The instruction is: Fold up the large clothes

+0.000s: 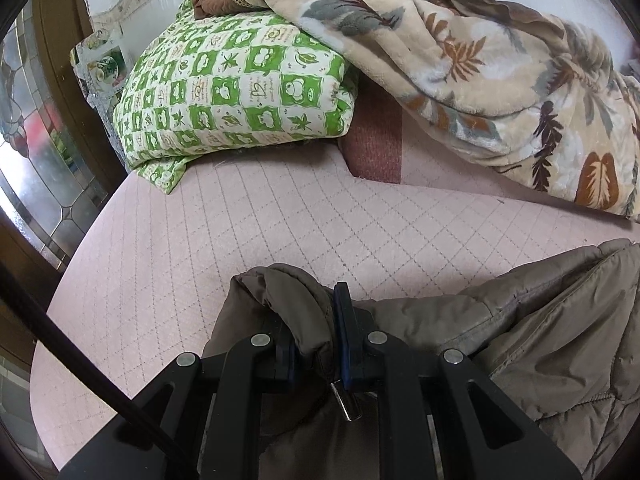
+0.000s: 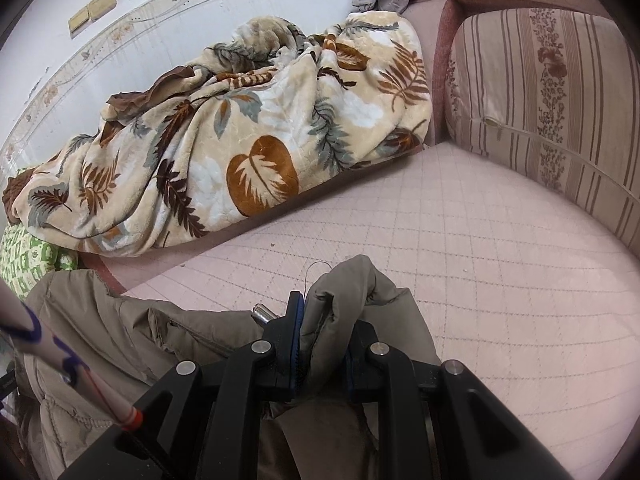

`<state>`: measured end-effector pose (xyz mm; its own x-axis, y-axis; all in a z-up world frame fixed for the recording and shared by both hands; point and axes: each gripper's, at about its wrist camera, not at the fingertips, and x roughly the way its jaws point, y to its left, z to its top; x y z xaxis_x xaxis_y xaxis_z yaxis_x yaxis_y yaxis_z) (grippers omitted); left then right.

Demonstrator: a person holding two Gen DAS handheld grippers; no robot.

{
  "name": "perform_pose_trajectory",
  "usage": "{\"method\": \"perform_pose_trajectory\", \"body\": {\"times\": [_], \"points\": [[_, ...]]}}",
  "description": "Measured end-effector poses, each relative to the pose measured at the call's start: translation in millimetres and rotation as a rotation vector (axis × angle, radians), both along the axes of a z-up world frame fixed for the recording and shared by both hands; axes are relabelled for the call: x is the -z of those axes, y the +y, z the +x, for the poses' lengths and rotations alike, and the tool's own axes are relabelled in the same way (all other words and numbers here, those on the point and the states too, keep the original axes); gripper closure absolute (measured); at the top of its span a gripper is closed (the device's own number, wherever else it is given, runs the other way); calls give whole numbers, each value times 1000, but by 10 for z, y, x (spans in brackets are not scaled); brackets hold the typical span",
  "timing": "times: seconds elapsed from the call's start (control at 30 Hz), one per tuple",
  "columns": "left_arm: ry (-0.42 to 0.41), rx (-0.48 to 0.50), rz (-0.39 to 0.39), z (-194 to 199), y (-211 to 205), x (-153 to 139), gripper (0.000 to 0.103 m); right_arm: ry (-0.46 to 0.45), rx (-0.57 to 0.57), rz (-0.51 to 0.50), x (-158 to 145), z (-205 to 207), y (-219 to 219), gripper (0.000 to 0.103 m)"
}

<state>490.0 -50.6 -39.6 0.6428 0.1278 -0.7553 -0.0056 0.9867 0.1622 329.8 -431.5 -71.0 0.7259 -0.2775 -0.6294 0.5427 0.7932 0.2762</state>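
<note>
Jaws of both the left gripper [image 1: 316,320] and right gripper [image 2: 324,320] clamp bunched edges of the padded olive-brown quilted jacket [image 1: 560,320], spreading it over the pink quilted bed [image 1: 280,216] for folding.

A: What is the furniture here?

B: A bed with a pink quilted mattress cover [image 1: 240,216], stitched in a diamond grid. Behind it runs a white wall [image 2: 160,8] with a floral border strip [image 2: 132,26].

A: And on the bed?

B: A beige leaf-print blanket [image 2: 248,148] is heaped along the wall, a green-and-white checked quilt [image 1: 240,92] lies folded near one end, and a striped floral cushion [image 2: 540,92] stands at the other.

A: Any window?

B: A wooden-framed panel of leaded stained glass [image 1: 36,128] lets in daylight beside the quilt.
</note>
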Motion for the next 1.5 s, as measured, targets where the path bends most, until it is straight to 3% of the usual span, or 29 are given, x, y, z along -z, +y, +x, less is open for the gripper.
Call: {"method": "perform_pose_trajectory", "body": {"times": [0.6,0.7,0.8,0.9,0.97,1.03,1.07,1.1,1.2,1.27,1.37,1.5], "points": [[25,2,49,59,-74,173,88,6,-2,5,25,21,-20,85],[41,-3,19,71,-27,169,88,2,-2,9,28,13,-24,85],[88,-10,-122,85,178,65,83,2,-10,12,16,6,-20,82],[106,-15,-297,6,427,-133,73,-21,-24,19,-75,-52,-16,67],[111,-9,-380,-109,533,-305,68,-51,1,-27,-208,-157,9,16],[100,-18,-396,-263,589,-494,59,-112,30,-90,-366,-310,52,9],[77,-26,-380,-348,597,-580,48,-120,40,-120,-441,-371,80,9],[34,-32,-350,-483,597,-704,43,-126,41,-141,-510,-423,111,9],[-33,15,-265,-788,472,-919,43,-192,-9,-127,-677,-577,233,16],[-59,47,-205,-937,343,-965,40,-211,-105,-104,-757,-583,397,34],[-66,106,-118,-1039,111,-907,39,-217,-266,-52,-789,-500,698,59],[-40,163,-76,-1047,-173,-706,39,-183,-408,-33,-631,-227,1120,61]]}}
